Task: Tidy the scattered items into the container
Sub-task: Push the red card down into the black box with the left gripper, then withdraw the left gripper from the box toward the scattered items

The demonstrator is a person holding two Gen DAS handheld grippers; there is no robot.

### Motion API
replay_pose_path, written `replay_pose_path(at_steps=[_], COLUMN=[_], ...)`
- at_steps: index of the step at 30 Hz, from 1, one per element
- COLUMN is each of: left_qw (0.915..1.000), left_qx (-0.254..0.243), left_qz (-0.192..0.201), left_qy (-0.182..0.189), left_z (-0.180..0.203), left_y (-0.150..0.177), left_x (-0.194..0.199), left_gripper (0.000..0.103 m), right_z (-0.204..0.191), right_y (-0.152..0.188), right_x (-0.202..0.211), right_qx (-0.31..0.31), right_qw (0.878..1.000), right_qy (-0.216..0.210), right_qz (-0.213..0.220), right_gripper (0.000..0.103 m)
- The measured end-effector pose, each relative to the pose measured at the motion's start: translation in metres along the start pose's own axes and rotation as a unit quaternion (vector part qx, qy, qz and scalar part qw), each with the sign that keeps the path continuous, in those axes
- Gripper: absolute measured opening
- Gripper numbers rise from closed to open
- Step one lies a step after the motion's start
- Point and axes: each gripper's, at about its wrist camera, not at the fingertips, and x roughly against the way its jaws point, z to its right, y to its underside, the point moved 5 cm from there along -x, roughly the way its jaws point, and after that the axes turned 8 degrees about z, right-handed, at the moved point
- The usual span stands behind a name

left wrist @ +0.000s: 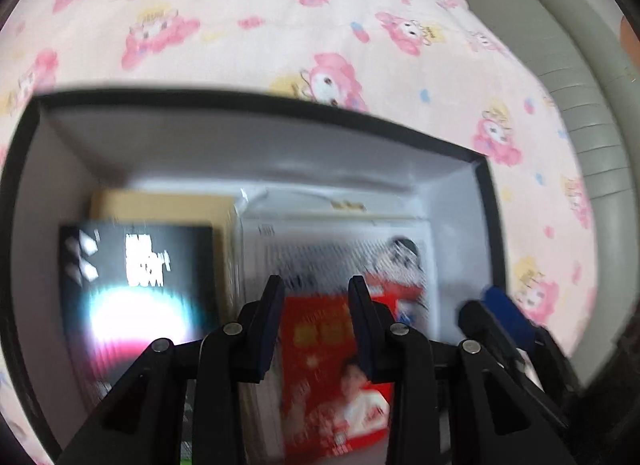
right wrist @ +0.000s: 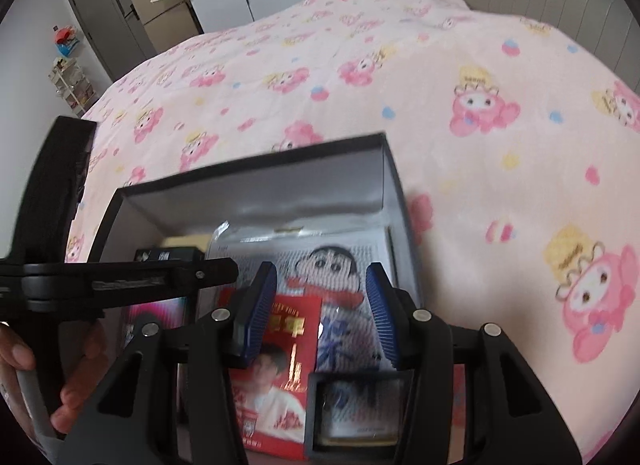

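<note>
Where grey doors stand, pink cartoon-print bedspread under box.

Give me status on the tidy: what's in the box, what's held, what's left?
Done: black box on the bedspread holds a red packet, cartoon-print pack and black carton. In hand: nothing; left gripper and right gripper hover empty above it. Left: no loose items visible on the bedspread.
</note>
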Motion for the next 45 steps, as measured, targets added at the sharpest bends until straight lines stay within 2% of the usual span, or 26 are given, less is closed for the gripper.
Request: replay_pose_path(at_steps=[5, 10, 14, 17, 20, 25, 27, 29, 30, 32, 37, 42, 45], left_qw=[0.9991, 0.9983, 0.9987, 0.9988, 0.9987, 0.9988, 0.9988, 0.9982, 0.9977, 0.9982, 0.9979, 0.9936, 0.9898], left_qx=[-0.016, -0.018, 0.0, -0.003, -0.007, -0.013, -0.017, 0.001, 0.01, 0.014, -0.024, -0.061, -0.081], left_qz=[-0.033, -0.055, -0.042, -0.033, -0.048, -0.043, -0.045, -0.05, -0.045, -0.027, 0.033, 0.089, 0.116], left_qy=[-0.02, -0.007, 0.028, 0.036, 0.018, -0.017, -0.006, 0.032, 0.049, 0.051, 0.05, 0.033, 0.015], left_z=[0.01, 0.007, 0.017, 0.022, 0.026, 0.018, 0.017, 0.016, 0.015, 0.013, 0.019, 0.028, 0.031], left_y=[-0.005, 0.005, -0.008, -0.015, -0.015, 0.003, 0.002, 0.001, -0.001, -0.002, 0.012, 0.036, 0.051], left_x=[-0.026, -0.022, -0.027, -0.02, -0.033, -0.021, -0.019, -0.014, -0.01, -0.004, 0.034, 0.085, 0.109], left_gripper=[0.028, 0.028, 0.028, 0.028, 0.028, 0.027, 0.028, 0.028, 0.028, 0.028, 0.028, 0.028, 0.028], right_z=[0.002, 0.006, 0.006, 0.007, 0.009, 0.007, 0.007, 0.007, 0.008, 0.01, 0.009, -0.015, -0.03], right_y=[0.006, 0.004, 0.006, 0.006, 0.007, 0.009, 0.01, 0.01, 0.01, 0.01, 0.014, 0.017, 0.024], right_x=[-0.007, -0.004, -0.004, -0.002, -0.004, -0.007, -0.008, -0.006, -0.005, -0.004, 0.01, 0.048, 0.071], right_qx=[0.006, -0.01, -0.01, -0.009, -0.012, -0.007, -0.012, -0.011, -0.012, -0.015, -0.018, -0.012, -0.011], right_qw=[1.0, 1.0, 1.0, 1.0, 1.0, 1.0, 0.999, 1.0, 1.0, 1.0, 1.0, 0.999, 0.999], right_qy=[0.006, 0.006, 0.007, 0.011, 0.011, 0.015, 0.01, 0.01, 0.011, 0.009, -0.007, -0.03, -0.026], right_qz=[-0.016, -0.012, -0.017, -0.01, -0.013, -0.025, -0.029, -0.027, -0.025, -0.022, -0.018, 0.011, 0.031], right_gripper=[0.047, 0.047, 0.047, 0.047, 0.047, 0.047, 0.047, 0.047, 0.047, 0.047, 0.049, 0.053, 0.054])
